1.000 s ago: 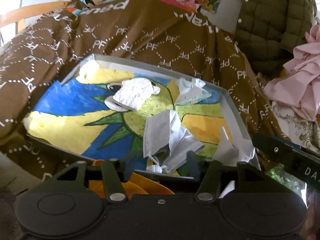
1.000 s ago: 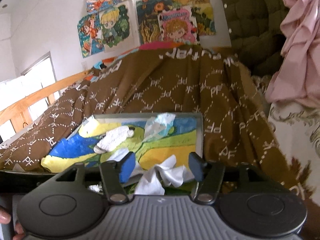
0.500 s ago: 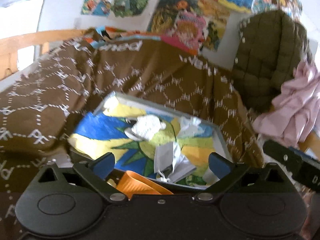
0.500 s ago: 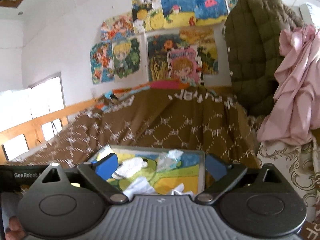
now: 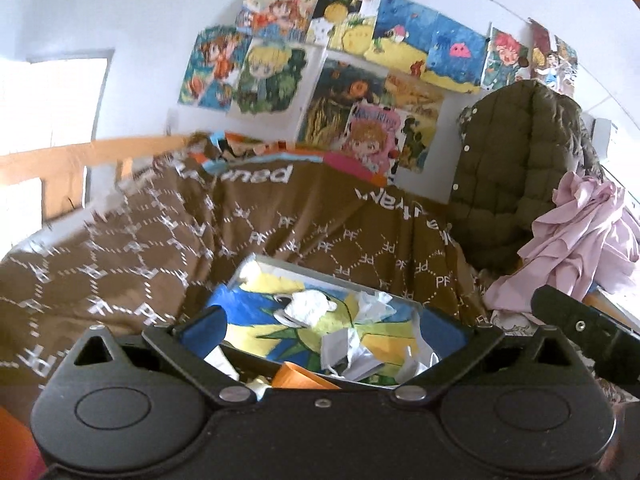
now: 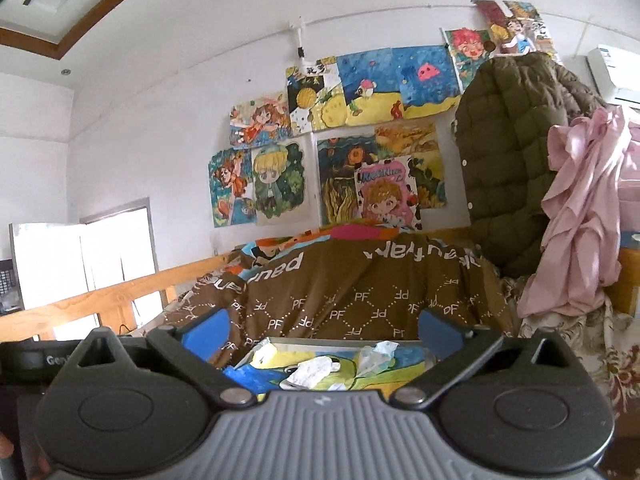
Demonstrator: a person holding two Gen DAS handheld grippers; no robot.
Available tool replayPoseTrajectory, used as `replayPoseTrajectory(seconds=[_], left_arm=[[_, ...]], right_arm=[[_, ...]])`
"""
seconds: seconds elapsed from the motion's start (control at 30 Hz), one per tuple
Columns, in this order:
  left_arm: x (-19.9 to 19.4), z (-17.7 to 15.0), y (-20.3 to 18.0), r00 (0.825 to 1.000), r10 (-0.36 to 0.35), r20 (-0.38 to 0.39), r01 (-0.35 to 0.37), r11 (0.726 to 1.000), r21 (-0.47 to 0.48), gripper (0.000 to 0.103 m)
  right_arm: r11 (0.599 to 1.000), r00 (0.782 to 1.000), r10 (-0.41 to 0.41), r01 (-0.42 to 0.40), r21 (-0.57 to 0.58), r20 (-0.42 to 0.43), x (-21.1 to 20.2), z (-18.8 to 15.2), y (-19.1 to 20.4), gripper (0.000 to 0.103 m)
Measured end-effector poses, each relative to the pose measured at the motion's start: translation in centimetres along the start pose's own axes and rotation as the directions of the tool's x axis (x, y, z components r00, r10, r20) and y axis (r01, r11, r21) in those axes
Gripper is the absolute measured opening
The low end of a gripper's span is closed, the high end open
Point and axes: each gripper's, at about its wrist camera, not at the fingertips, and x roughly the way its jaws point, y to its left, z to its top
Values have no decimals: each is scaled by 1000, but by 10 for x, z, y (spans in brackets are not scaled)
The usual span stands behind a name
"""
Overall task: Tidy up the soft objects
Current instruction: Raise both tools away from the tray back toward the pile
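below and ahead of the left gripper (image 5: 322, 330), spread wide and empty, crumpled masks (image 5: 348, 350) lie on the painted tray (image 5: 316, 274); the right gripper (image 6: 322, 330), also wide and empty, hovers above the same tray.

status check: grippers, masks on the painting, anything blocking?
Left gripper open, empty. Right gripper open, empty. Masks loose on painting. Nothing between the grippers and the masks.

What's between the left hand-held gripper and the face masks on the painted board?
Nothing visible blocks it. The left hand-held gripper is open and raised, with the crumpled white face masks lying loose on the blue-and-yellow painted board straight ahead. An orange object sits at the board's near edge, just below the approach line.
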Motion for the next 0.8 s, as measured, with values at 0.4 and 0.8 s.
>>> replayPoseTrajectory(seconds=[0.4, 0.8], left_arm=[[-57, -12, 18, 1000, 5, -7, -5, 998, 57, 102], [-83, -40, 49, 997, 24, -72, -15, 993, 117, 102]], right_arm=[[1000, 999, -13, 13, -1, -39, -44, -21, 27, 103], [999, 992, -48, 46, -21, -113, -65, -52, 39, 103]])
